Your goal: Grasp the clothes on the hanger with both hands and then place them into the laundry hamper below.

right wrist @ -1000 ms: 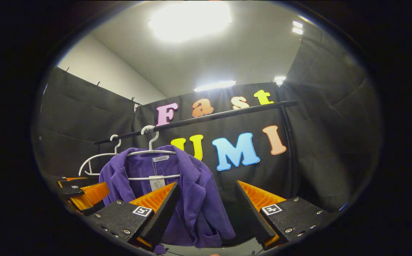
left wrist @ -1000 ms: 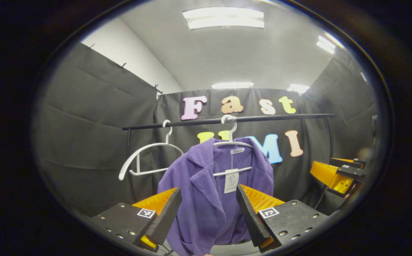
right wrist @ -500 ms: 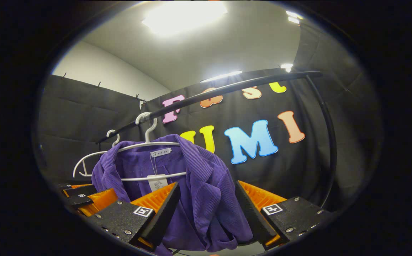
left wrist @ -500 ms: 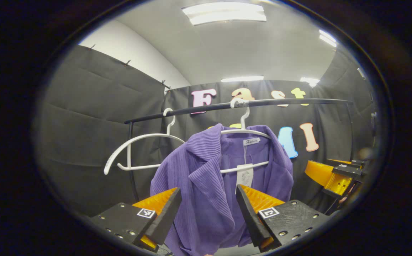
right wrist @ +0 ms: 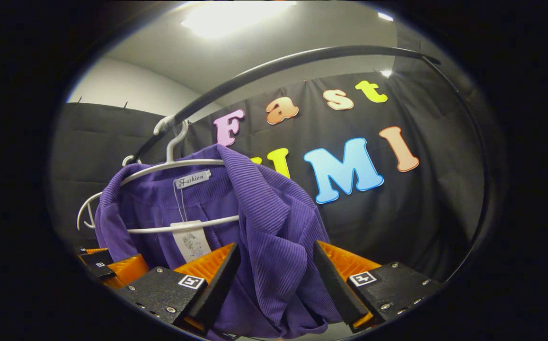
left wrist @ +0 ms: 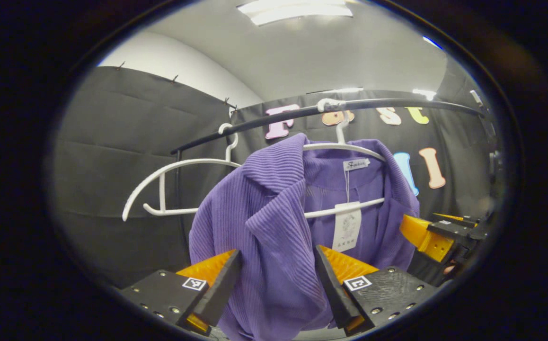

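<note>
Left gripper (left wrist: 278,279) gapes; black rail (left wrist: 397,103), grey ceiling (left wrist: 331,52).

Black cloth walls (left wrist: 127,142) enclose the booth, pinned up against a white wall (left wrist: 179,61) at the far left. A grey ceiling (left wrist: 326,52) carries bright strip lights (left wrist: 297,9). A black clothes rail (right wrist: 302,57) arches across, near the far cloth wall.

Purple ribbed jacket (left wrist: 274,222) (tag dangling) on white hanger (left wrist: 345,144), front open

Purple ribbed jacket (left wrist: 274,222); white hangers (left wrist: 160,189); black rail (right wrist: 302,59).
</note>
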`<move>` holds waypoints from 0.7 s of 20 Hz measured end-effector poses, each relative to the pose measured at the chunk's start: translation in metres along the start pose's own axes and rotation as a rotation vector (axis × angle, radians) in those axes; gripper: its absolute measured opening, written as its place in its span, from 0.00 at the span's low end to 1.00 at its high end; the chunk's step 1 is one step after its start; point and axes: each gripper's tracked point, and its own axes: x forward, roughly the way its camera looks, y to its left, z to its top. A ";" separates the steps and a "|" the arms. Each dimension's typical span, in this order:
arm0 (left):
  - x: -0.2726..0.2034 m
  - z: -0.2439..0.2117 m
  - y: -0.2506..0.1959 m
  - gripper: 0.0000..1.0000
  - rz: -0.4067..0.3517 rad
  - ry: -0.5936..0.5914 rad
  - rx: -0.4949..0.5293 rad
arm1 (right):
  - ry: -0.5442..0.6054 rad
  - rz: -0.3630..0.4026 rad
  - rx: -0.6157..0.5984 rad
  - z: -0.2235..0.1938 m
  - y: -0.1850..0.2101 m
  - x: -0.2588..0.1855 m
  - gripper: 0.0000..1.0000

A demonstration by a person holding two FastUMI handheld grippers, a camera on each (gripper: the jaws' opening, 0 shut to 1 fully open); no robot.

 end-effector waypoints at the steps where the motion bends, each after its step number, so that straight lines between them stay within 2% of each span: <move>1: 0.003 -0.001 0.001 0.92 0.006 -0.001 -0.001 | 0.011 0.001 -0.001 -0.005 0.000 0.006 0.95; 6: 0.015 -0.011 0.002 0.89 0.042 0.010 0.011 | 0.071 0.012 0.018 -0.026 0.000 0.028 0.95; 10: 0.022 -0.013 0.007 0.89 0.075 0.011 0.025 | 0.096 -0.011 0.002 -0.036 -0.001 0.041 0.89; 12: 0.023 -0.015 0.014 0.92 0.095 0.007 0.035 | 0.105 -0.018 -0.003 -0.038 -0.001 0.043 0.81; 14: 0.023 -0.019 0.017 0.92 0.098 0.019 0.034 | 0.107 -0.015 -0.014 -0.037 0.001 0.040 0.65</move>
